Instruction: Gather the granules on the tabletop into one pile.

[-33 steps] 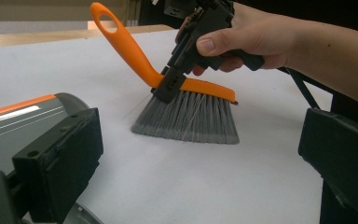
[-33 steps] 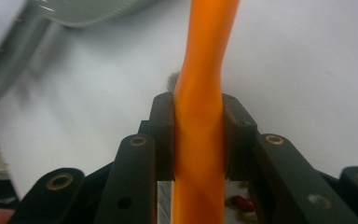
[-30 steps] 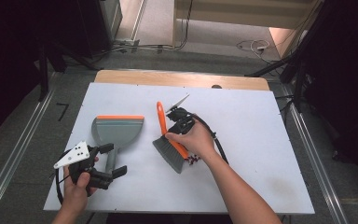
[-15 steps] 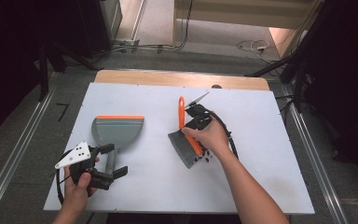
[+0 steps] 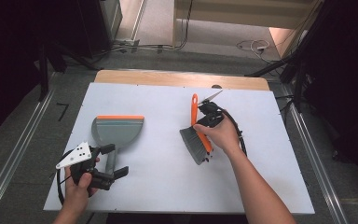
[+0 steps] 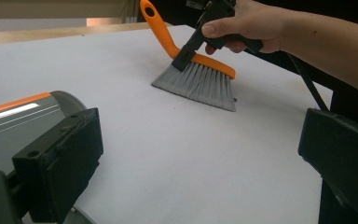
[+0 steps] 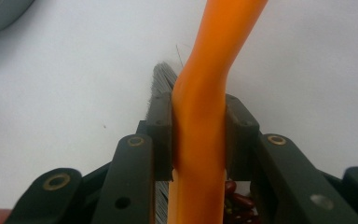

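Observation:
A hand brush point(image 5: 194, 144) with an orange handle and grey bristles stands bristles-down on the white table point(image 5: 158, 102), right of centre. My right gripper point(image 5: 203, 126) is shut on its orange handle point(image 7: 200, 116), with both pads pressed against it. A few dark red beans point(image 7: 237, 198) lie under the brush by the bristles. At the left lies a grey dustpan point(image 5: 119, 131) with an orange lip, its handle pointing toward me. My left gripper point(image 5: 113, 161) is open at that handle, jaws wide apart on either side of it. The pan point(image 6: 23, 116) shows behind the left jaw.
A wooden strip point(image 5: 177, 77) runs along the table's far edge. Black cables point(image 5: 238, 133) trail from the right gripper beside the hand. Metal floor rails point(image 5: 14, 154) flank the table. Bare white surface lies between the dustpan and the brush.
My right gripper has carried the brush to the right across the table, away from the dustpan. The left gripper and the dustpan have stayed put.

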Motion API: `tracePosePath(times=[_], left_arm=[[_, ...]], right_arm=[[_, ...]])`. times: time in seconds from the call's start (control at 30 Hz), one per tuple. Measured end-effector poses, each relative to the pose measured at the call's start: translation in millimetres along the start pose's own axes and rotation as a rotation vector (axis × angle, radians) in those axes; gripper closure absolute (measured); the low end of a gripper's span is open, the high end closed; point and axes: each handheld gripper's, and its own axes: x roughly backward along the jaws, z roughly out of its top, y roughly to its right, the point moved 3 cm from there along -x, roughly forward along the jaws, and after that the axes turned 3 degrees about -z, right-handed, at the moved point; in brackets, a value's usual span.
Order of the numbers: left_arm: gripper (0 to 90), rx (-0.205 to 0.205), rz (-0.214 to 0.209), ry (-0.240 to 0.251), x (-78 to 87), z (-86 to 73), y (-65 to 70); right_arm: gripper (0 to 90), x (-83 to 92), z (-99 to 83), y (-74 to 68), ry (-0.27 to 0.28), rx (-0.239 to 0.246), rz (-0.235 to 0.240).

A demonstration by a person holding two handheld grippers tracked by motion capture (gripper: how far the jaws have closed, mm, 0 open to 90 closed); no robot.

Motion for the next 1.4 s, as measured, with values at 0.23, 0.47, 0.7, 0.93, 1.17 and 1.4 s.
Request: tracePosePath(times=[0.23, 0.47, 0.7, 0.93, 1.17, 1.4], left_arm=[[1.0, -0.001, 0.001, 0.002, 0.1, 0.2, 0.2], [0.9, -0.001, 0.002, 0.002, 0.2, 0.2, 0.4], [1.0, -0.001, 0.003, 0.001, -0.1, 0.1, 0.2], [0.9, 0.000, 0.004, -0.004, -1.2, -0.3, -0.2], [1.0, 0.000, 0.003, -0.007, -3.4, -0.3, 0.1], [1.0, -0.001, 0.003, -0.009, -3.8, -0.5, -0.2]], right_arm=[[67.1, 2.8, -2.9, 9.7, 0.004, -0.021, -0.002], [67.0, 5.9, -5.9, 17.0, 0.005, -0.044, -0.008], [66.9, 7.1, -8.0, 21.1, 0.016, -0.043, -0.023], [68.0, 16.5, -7.7, 10.6, 0.062, -0.026, 0.087], [68.4, 35.5, -8.2, 2.6, 0.109, 0.027, 0.155], [68.4, 62.3, -12.2, -11.4, 0.112, 0.213, 0.052]])
